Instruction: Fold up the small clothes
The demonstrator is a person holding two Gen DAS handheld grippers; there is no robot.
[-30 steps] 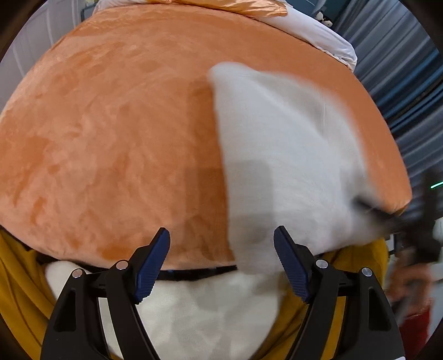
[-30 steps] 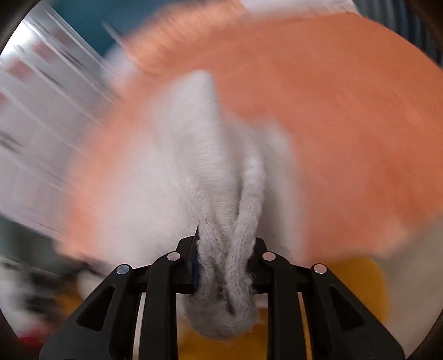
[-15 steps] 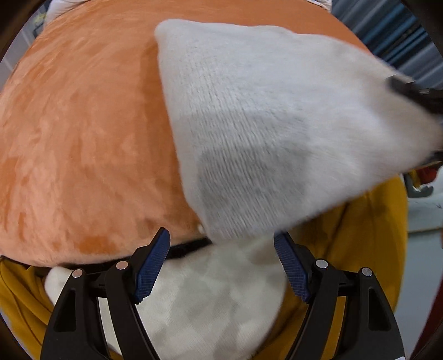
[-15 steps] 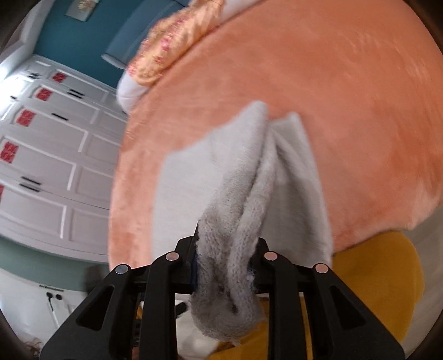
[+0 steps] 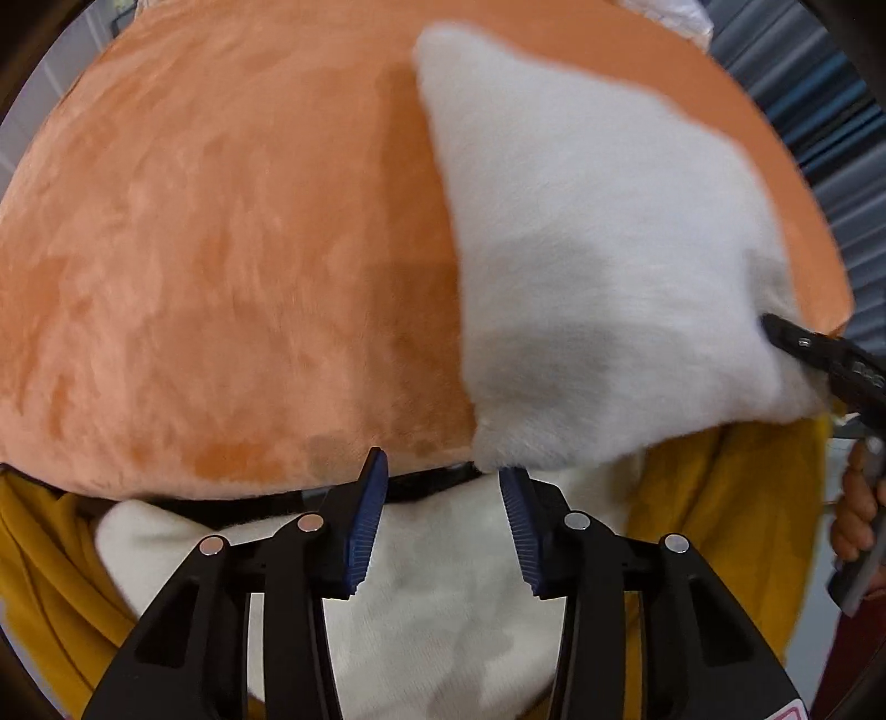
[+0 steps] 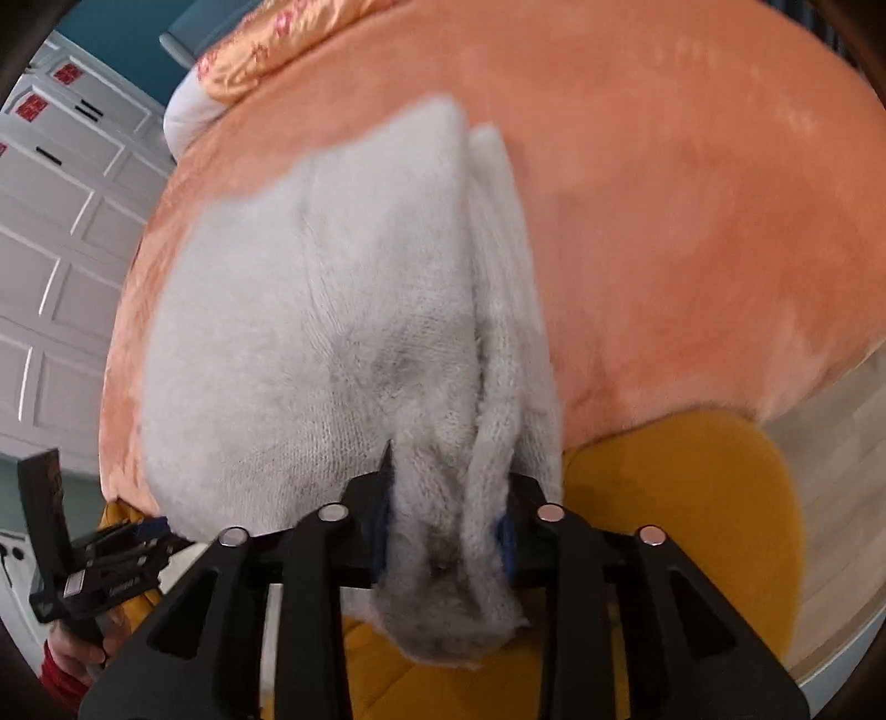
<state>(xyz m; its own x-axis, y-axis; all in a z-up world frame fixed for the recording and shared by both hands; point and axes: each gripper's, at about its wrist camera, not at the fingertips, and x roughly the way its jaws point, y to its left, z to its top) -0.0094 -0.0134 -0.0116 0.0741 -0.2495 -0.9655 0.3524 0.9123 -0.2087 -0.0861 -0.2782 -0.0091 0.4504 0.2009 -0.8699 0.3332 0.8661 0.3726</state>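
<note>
A white knit garment (image 5: 598, 266) lies spread on the orange bed cover (image 5: 221, 249). Its near corner sits just above the right fingertip of my left gripper (image 5: 440, 462). That gripper's jaws are closing and nothing is between the blue pads (image 5: 362, 520). In the right wrist view the same garment (image 6: 310, 343) runs bunched into my right gripper (image 6: 448, 498). Its jaws are opening, and the knit still fills the gap between them. The right gripper (image 5: 819, 354) also shows at the garment's far-right corner. The left gripper (image 6: 111, 565) appears low on the left.
A second white cloth (image 5: 443, 598) and a mustard-yellow garment (image 5: 720, 526) hang at the bed's near edge. A patterned pillow (image 6: 266, 50) lies at the head. White cupboard doors (image 6: 55, 249) stand on the left, wooden floor (image 6: 830, 471) on the right.
The left gripper's jaws have narrowed and it has dropped toward the garment's near corner. The garment has settled flatter on the cover. The right gripper's jaws have widened slightly around the bunched knit.
</note>
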